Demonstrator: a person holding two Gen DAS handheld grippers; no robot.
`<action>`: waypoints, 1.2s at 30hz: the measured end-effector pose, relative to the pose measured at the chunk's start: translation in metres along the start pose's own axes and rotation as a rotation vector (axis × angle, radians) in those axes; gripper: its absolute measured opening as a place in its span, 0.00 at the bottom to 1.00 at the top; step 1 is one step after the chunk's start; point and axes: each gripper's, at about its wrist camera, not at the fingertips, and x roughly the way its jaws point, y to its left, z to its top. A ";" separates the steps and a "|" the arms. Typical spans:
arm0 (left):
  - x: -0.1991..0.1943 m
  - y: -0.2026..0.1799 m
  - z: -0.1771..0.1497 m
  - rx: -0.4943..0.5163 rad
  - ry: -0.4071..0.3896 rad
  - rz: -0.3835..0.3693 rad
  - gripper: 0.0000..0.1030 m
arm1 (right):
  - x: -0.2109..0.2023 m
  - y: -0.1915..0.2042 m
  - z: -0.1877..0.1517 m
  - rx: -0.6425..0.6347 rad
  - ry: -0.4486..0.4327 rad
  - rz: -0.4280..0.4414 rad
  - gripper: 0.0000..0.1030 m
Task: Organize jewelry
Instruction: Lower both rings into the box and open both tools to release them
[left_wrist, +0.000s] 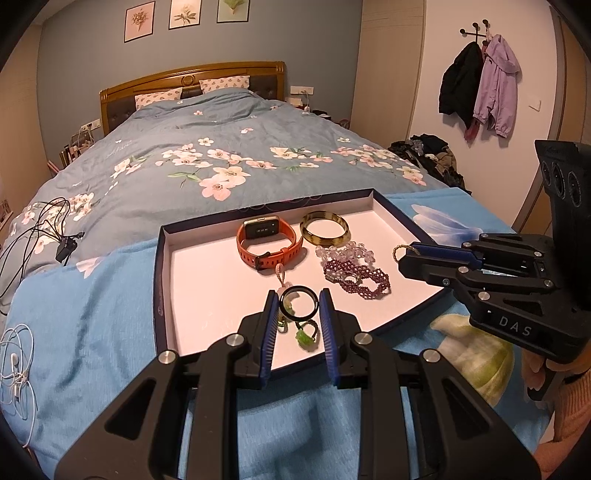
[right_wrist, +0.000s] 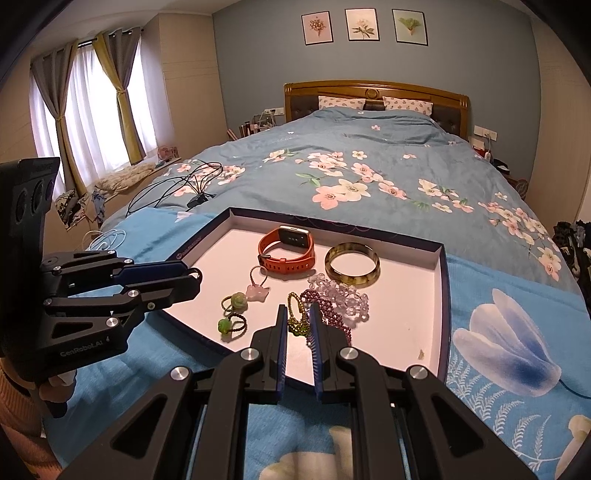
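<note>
A shallow box tray (left_wrist: 162, 280) with a dark blue rim and white floor lies on the bed. In it are an orange smartwatch (left_wrist: 267, 240), an amber bangle (left_wrist: 325, 230), a clear bead bracelet (left_wrist: 347, 253), a purple bead bracelet (left_wrist: 360, 280), a pink pendant (right_wrist: 256, 291) and two green rings (right_wrist: 232, 314). My left gripper (left_wrist: 298, 293) is shut on a black ring (left_wrist: 314, 304) above the tray's near edge. My right gripper (right_wrist: 298, 308) is shut on a gold-green bead bracelet (right_wrist: 294, 325), beside the purple beads.
The tray rests on a light blue floral blanket (left_wrist: 92, 314) over a flowered duvet (left_wrist: 221, 155). Black cables (left_wrist: 48, 229) and white earphones (left_wrist: 18, 354) lie to the tray's left. A clothes pile (left_wrist: 432, 155) and hung jackets (left_wrist: 480, 85) are at the right.
</note>
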 end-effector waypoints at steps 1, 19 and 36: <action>0.000 0.000 0.000 0.000 0.000 0.001 0.22 | 0.001 -0.001 0.000 0.002 0.002 0.001 0.10; 0.015 0.003 0.003 -0.001 0.019 0.016 0.22 | 0.005 -0.003 0.002 0.007 0.011 0.001 0.10; 0.022 0.004 0.004 -0.005 0.028 0.021 0.22 | 0.015 -0.006 0.003 0.015 0.030 -0.005 0.10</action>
